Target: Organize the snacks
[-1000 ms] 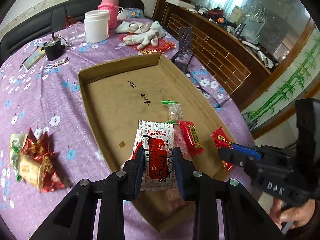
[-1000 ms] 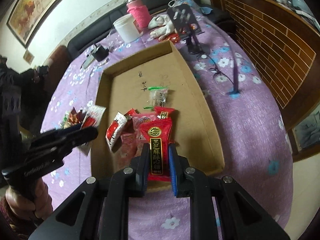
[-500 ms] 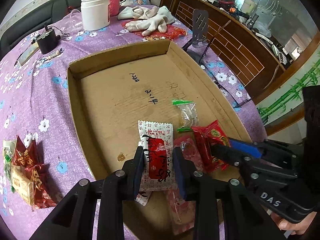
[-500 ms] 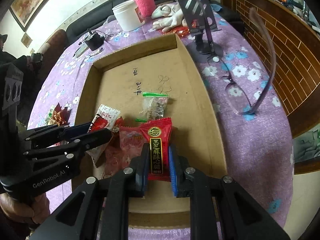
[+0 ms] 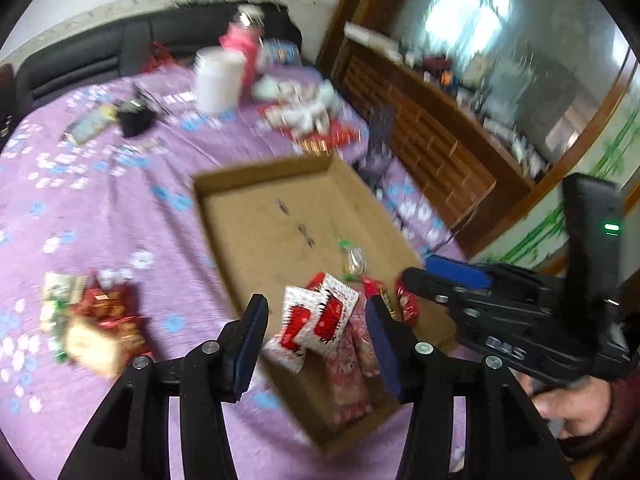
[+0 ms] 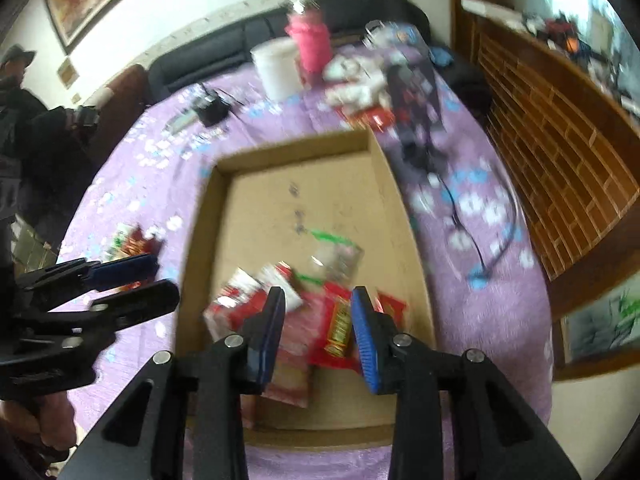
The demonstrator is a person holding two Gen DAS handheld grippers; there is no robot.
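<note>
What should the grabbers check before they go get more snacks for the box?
1. Left gripper let go of the white-and-red packets: ok, jaws opening, pads clear of them.
2. Right gripper let go of the red packet: ok, jaws opening, packet lying in the cardboard box.
3. Dropped snacks inside the box: ok, all lie at its near end.
4. Snacks left to fetch: ok, a pile of snacks sits on the purple cloth, left of the box.
5. Room in the box: ok, far half bare.
6. Exact count of the pile: cannot tell, blurred.
</note>
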